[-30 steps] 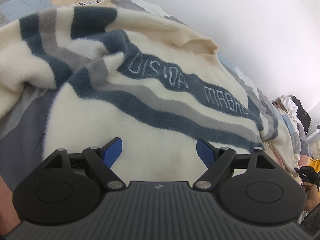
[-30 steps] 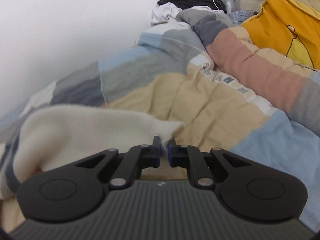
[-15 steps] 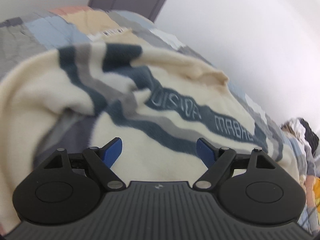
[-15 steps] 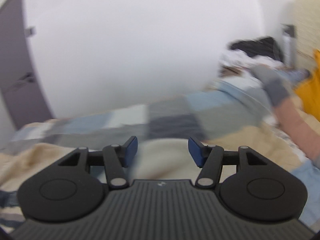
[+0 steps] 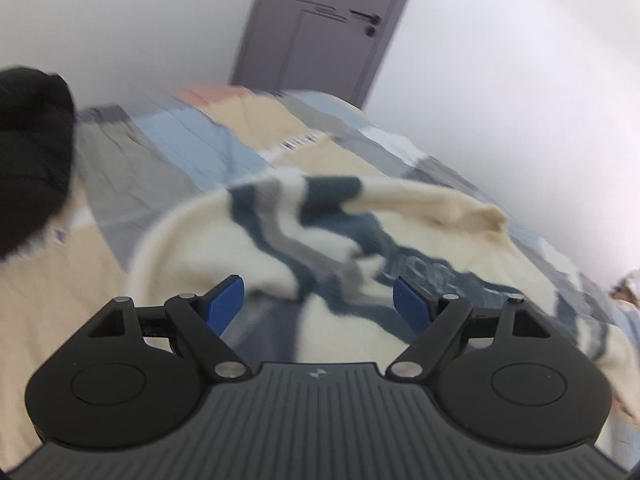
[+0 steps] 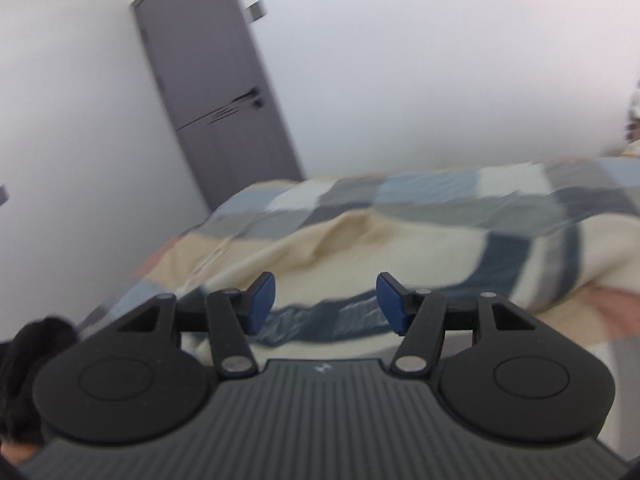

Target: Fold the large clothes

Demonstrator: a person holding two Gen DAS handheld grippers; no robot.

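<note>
A cream fleece sweater [image 5: 420,248] with navy and grey stripes lies rumpled on the bed. It also shows in the right wrist view [image 6: 460,256]. My left gripper [image 5: 318,300] is open and empty, raised above the sweater's near part. My right gripper [image 6: 326,300] is open and empty, held above the sweater's striped chest. Both views are blurred by motion.
A patchwork quilt [image 5: 188,148] in blue, grey and tan covers the bed. A grey door [image 5: 320,24] stands in the white wall beyond the bed, also in the right wrist view [image 6: 212,92]. A black fuzzy shape [image 5: 28,160] is at the left edge.
My right gripper let go of the cream sweater edge, opened and swung left toward the door. My left gripper stayed open and tilted up and back from the sweater.
</note>
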